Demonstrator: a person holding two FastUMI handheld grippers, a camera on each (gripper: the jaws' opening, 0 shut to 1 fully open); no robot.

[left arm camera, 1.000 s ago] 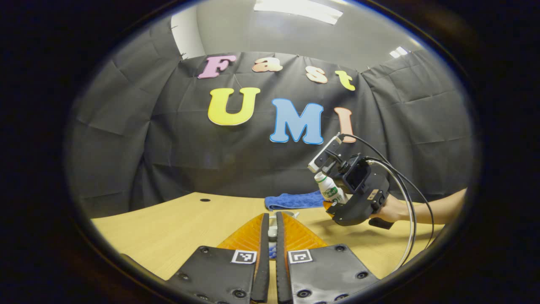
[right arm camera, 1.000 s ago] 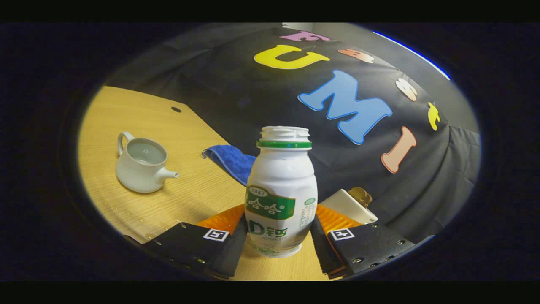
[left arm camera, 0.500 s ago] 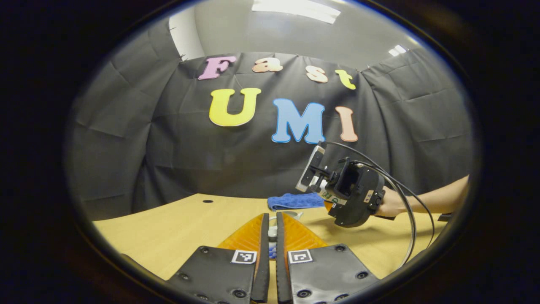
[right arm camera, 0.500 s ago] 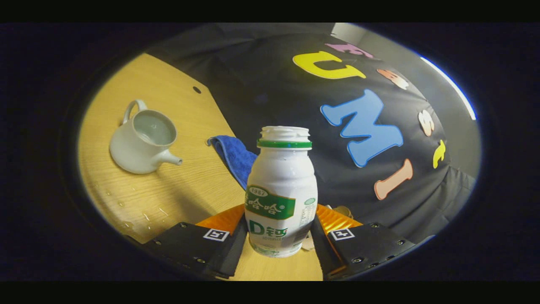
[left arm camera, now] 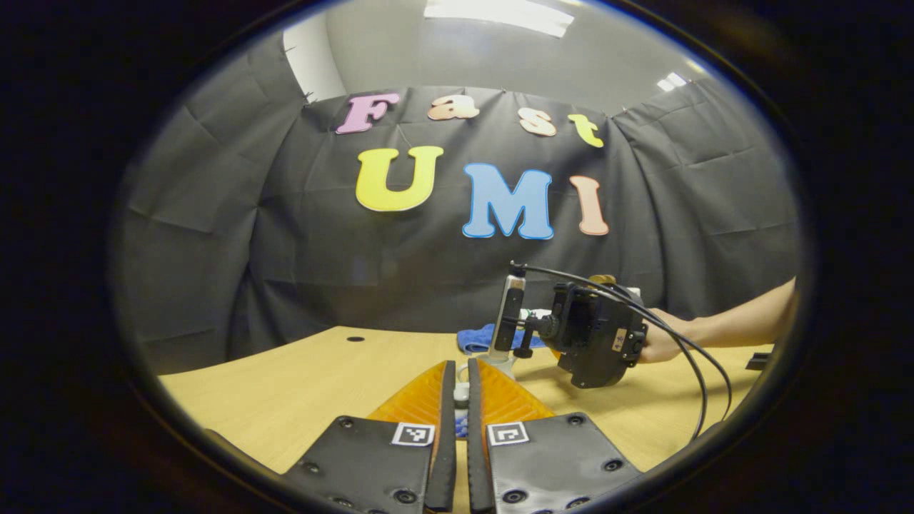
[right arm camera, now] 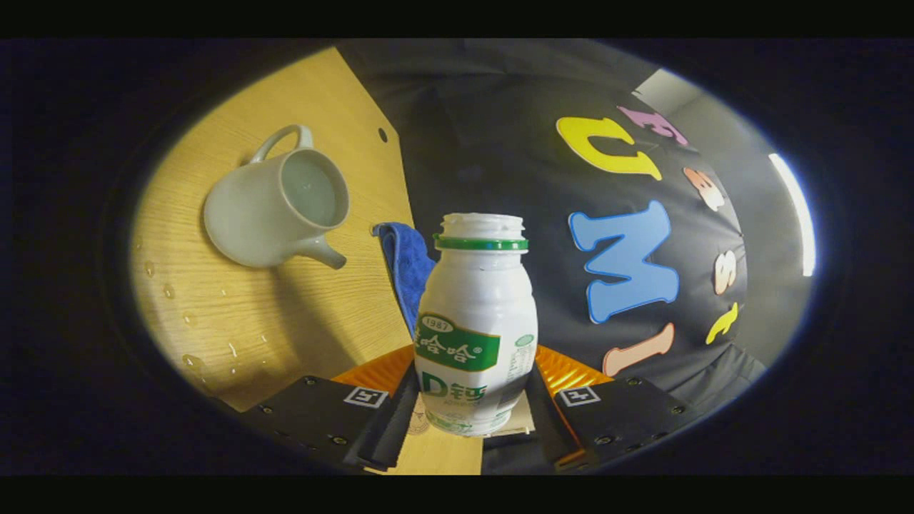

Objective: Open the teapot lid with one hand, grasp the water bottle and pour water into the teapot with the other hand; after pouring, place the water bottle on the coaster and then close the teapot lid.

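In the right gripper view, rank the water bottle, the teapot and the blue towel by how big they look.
1. water bottle, though it is nearest the camera
2. teapot
3. blue towel, partly hidden behind the bottle

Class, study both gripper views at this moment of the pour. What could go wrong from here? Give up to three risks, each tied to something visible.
1. The water bottle, uncapped in the right gripper, sits off to the side of the open teapot; tipping now would likely miss its mouth.
2. Droplets already wet the table; more spill could spread.
3. The left gripper pinches something small and pale, probably the lid, which might slip.
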